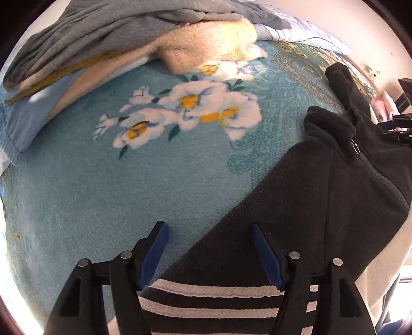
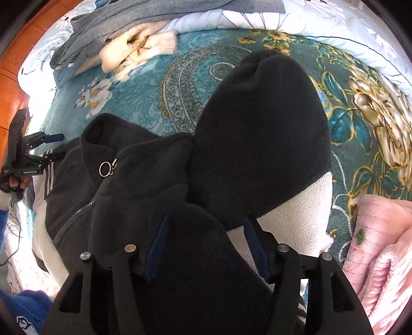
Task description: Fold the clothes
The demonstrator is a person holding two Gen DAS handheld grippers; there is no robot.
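Note:
A black fleece jacket [image 1: 322, 193] with white panels lies spread on a teal flowered blanket [image 1: 103, 193]. My left gripper [image 1: 208, 226] stands open just above the jacket's black-and-white striped band [image 1: 206, 304], one finger over the blanket and one over the fleece. In the right wrist view the jacket [image 2: 257, 128] shows its collar, a zip with a ring pull [image 2: 105, 168] and a folded-over sleeve. My right gripper [image 2: 206, 221] is open, a hump of black fleece lying loose between its fingers. The left gripper [image 2: 51, 144] appears at the far left, held by a person's hand [image 2: 18, 183].
At the blanket's far edge lies a pile of grey clothing [image 1: 103, 31] over a beige fleece [image 1: 206, 43], with a blue garment [image 1: 23, 116] at the left. A pink fluffy blanket [image 2: 381, 244] lies at the right. A pale flowered quilt [image 2: 257, 18] borders the back.

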